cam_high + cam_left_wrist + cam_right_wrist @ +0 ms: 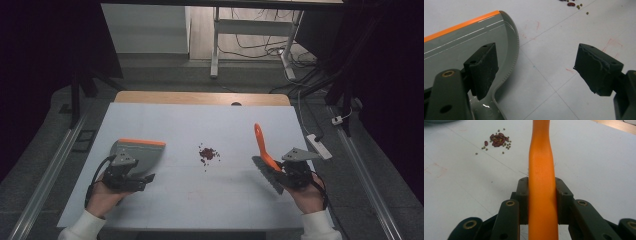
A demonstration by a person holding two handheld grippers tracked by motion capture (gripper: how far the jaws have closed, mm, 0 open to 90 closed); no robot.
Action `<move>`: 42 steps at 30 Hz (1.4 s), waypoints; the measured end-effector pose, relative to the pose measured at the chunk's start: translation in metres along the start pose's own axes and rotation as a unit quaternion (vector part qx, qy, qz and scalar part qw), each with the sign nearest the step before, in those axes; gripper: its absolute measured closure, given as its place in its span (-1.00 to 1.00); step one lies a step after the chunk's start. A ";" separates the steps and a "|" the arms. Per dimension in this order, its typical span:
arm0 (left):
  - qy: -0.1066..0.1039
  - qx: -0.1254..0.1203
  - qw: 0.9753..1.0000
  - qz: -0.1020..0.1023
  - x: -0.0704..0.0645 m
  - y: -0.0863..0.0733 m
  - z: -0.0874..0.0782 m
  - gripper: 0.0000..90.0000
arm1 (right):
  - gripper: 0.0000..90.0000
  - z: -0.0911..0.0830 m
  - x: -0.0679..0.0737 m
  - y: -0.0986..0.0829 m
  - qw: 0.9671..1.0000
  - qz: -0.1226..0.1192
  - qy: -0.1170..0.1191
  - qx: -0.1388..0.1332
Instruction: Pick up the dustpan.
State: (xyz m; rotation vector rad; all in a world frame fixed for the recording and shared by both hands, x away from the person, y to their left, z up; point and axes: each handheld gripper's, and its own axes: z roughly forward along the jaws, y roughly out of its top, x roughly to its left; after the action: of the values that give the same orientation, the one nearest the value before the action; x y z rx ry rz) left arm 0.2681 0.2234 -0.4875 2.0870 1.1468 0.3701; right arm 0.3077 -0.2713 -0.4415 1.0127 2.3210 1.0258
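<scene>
The grey dustpan (140, 152) lies empty under the wide-open left gripper (534, 70); the orange brush handle (541, 187) is clamped by the right gripper (541, 200); beans (208, 153) are scattered mid-tabletop (200, 200).

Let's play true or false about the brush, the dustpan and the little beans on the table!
1. The right gripper is shut on the orange brush handle. True.
2. The left gripper is clamped tight on the dustpan. False: its jaws stand wide open, one over the pan.
3. The beans lie between the dustpan and the brush. True.
4. The beans are already inside the dustpan. False: they sit on the white table.
5. The dustpan has a green edge. False: it is orange.
</scene>
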 end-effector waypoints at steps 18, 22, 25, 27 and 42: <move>0.006 -0.004 1.000 0.009 -0.005 0.004 -0.005 -0.56 | 0.56 -0.004 0.003 0.005 1.000 -0.010 -0.006 -0.009; 0.008 -0.003 1.000 0.012 -0.008 0.006 -0.005 -0.56 | 0.56 -0.007 0.001 0.004 1.000 -0.004 -0.007 -0.013; 0.009 -0.004 1.000 0.011 -0.008 0.007 -0.006 -0.56 | 0.56 -0.008 -0.001 0.003 1.000 0.002 -0.007 -0.014; 0.007 -0.004 1.000 0.011 -0.009 0.008 -0.006 -0.56 | 0.56 -0.007 -0.002 0.003 1.000 0.006 -0.006 -0.014; 0.029 0.036 0.999 0.004 -0.011 0.038 -0.025 -0.59 | 0.56 -0.002 0.000 0.007 1.000 -0.001 0.009 -0.020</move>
State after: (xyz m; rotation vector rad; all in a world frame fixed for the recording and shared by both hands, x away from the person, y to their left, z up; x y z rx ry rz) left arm 0.2718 0.2122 -0.4425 2.1570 1.2012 0.4010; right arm 0.3092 -0.2689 -0.4348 0.9903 2.3069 1.0804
